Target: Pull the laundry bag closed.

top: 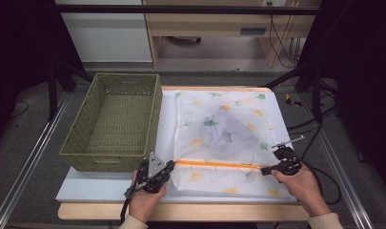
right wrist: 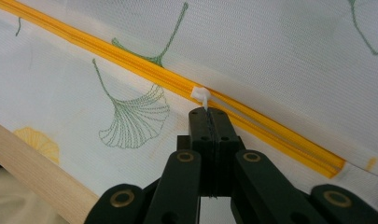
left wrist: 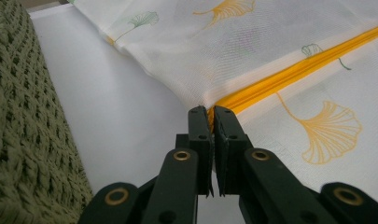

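Note:
A white mesh bag [top: 238, 107] printed with ginkgo leaves lies flat on the white board [top: 95, 186]. A yellow zipper [top: 214, 164] runs across its near part. My left gripper [top: 170, 165] is at the zipper's left end, shut on the bag's edge [left wrist: 206, 103] where the yellow tape [left wrist: 294, 74] begins; its jaws [left wrist: 211, 112] pinch the fabric. My right gripper [top: 265, 169] is near the zipper's right end, shut on the small white zipper pull [right wrist: 200, 94], which sits just past its tips [right wrist: 208, 112]. A pale garment [top: 224, 131] shows faintly through the mesh.
A green woven basket [top: 114, 119] stands empty on the left, its wall [left wrist: 18, 121] close beside my left gripper. The table's wooden front edge [right wrist: 32, 158] runs just behind my right gripper. Bare white board [left wrist: 121, 116] lies between basket and bag.

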A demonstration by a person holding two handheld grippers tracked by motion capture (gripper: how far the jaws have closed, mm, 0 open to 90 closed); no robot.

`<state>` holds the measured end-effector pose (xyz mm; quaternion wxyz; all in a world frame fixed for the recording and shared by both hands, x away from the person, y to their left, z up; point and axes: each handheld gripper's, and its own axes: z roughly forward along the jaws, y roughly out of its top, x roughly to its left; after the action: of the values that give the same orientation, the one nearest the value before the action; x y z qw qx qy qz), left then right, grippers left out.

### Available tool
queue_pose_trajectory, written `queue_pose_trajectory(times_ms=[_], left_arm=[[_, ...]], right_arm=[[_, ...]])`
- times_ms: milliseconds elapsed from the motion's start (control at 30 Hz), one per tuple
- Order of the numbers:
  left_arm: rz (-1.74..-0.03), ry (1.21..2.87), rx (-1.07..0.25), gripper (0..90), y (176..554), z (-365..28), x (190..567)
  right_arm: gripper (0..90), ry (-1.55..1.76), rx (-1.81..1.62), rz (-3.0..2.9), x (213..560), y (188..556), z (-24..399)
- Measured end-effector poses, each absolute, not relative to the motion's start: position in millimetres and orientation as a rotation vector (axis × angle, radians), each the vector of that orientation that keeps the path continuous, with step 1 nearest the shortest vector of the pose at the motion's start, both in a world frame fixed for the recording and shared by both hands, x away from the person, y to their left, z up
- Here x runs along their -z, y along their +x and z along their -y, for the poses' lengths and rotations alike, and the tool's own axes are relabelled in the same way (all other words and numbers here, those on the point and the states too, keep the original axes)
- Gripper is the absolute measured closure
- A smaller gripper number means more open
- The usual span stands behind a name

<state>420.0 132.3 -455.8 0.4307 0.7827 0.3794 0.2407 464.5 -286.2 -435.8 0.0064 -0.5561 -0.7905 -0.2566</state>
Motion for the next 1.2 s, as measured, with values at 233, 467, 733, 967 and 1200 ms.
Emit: queue_pose_trajectory(times_ms=[233, 467, 733, 967, 1200], left_arm=[[-0.944, 1.956, -0.602, 86.2, 419.8, -132.3, 455.6], [-0.944, 1.958, -0.603, 86.2, 419.9, -132.2, 455.8], [-0.947, 1.957, -0.604, 86.2, 420.1, -132.5, 456.0], [-0.947, 1.958, -0.601, 86.2, 420.1, -132.0, 456.6], [-0.944, 1.960, -0.600, 86.2, 420.0, -131.7, 456.5]], right_arm=[[90.0, -1.736, 0.783, 2.487, 435.8, 463.9, 286.0], [90.0, -1.750, 0.752, 2.489, 435.2, 464.3, 286.8], [90.0, -1.785, 0.741, 2.475, 434.9, 464.1, 297.9], [90.0, -1.790, 0.739, 2.468, 434.7, 463.6, 303.8], [90.0, -1.820, 0.731, 2.447, 434.6, 462.7, 312.2]])
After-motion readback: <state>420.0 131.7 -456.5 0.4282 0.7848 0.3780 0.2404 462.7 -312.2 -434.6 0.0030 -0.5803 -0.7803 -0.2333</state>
